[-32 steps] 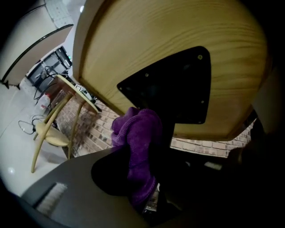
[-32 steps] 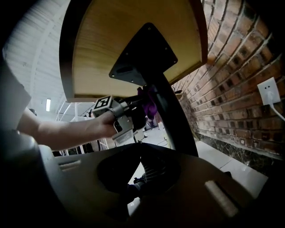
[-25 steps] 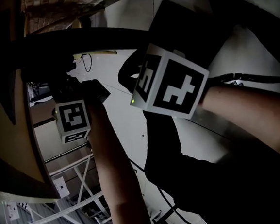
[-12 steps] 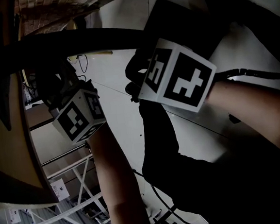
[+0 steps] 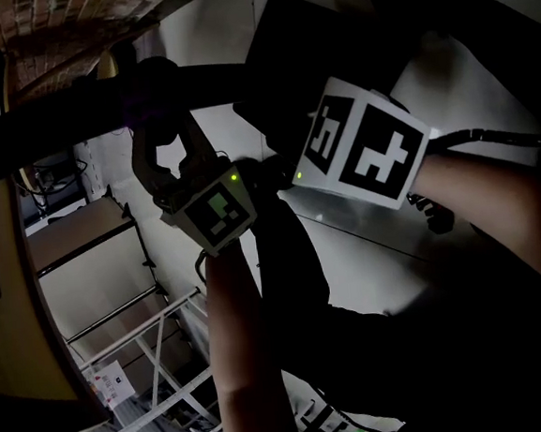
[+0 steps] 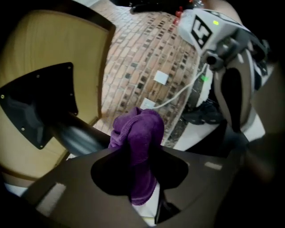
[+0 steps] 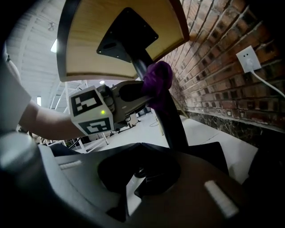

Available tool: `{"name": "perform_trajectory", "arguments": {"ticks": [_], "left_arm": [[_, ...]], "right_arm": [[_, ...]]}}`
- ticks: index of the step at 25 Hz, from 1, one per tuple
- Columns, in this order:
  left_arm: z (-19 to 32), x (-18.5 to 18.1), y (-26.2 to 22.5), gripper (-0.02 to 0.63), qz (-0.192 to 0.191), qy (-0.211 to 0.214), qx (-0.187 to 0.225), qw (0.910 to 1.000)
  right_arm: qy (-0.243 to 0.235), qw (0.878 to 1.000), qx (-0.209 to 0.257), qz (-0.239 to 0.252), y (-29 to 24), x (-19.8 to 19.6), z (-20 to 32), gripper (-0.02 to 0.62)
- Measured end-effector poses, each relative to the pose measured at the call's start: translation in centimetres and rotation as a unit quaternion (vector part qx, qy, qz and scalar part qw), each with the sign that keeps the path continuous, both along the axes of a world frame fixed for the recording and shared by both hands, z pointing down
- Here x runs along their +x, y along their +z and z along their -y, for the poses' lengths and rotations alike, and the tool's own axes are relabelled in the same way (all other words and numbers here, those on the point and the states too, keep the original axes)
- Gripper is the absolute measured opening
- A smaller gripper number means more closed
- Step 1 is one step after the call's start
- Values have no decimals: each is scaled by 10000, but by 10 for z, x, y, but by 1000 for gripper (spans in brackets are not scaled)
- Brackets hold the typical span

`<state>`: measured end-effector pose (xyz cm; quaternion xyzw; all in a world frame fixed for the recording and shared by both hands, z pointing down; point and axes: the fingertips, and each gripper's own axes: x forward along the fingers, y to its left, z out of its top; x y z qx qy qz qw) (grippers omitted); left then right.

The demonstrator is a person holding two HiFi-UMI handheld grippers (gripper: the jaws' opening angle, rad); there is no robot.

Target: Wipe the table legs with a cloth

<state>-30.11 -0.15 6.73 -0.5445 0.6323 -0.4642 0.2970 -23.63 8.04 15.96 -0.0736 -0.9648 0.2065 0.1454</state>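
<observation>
Moved: Compared with the head view half a second ago, the left gripper (image 6: 139, 174) has swung up and to the right and its marker cube has turned. The right gripper (image 7: 137, 179) has shifted slightly right.
Cloth: The purple cloth (image 6: 141, 132) is bunched into a thick fold. It sits high on the table leg (image 7: 168, 116), just under the tabletop (image 7: 87, 42), and appears to lie against the leg.
Left gripper: Its jaws are clamped on the cloth, with the fold standing out past the tips and a short tail hanging below.
Table leg: A dark round tube, slanting down from a black mounting plate (image 7: 126, 36) screwed to the wooden underside.
Right gripper: Its jaws are together with nothing between them. It is held lower down near the leg and does not seem to touch it.
Surroundings: A brick wall (image 7: 225, 67) with a socket stands behind the leg, and a pale floor (image 7: 133, 133) lies below.
Step in hand: Probably the start of a stroke at the top of the leg.
Doing it well: Keep the padded fold, not the jaw tips, pressed to the tube. Draw it down along the slant in one steady pass, then roll the wrist to reach the far side.
Watch for: The cloth could catch on the plate's edge or work loose from the grip.
</observation>
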Motion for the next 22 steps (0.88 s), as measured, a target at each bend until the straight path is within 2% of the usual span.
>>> {"name": "perform_trajectory", "arguments": {"ticks": [3, 12, 17, 22], "left_arm": [[-2, 0, 41, 115, 156, 1, -424, 9990], [-12, -6, 166, 115, -69, -83, -1386, 9903], [-11, -5, 218, 117, -42, -141, -1900, 9817], [-12, -6, 267, 118, 218, -85, -2484, 9684]], "right_arm": [[71, 9999, -18, -128, 19, 5, 9, 2], [366, 9982, -204, -437, 66, 11, 32, 2], [425, 9970, -300, -577, 86, 14, 36, 2], [468, 9960, -381, -663, 100, 18, 40, 2]]}}
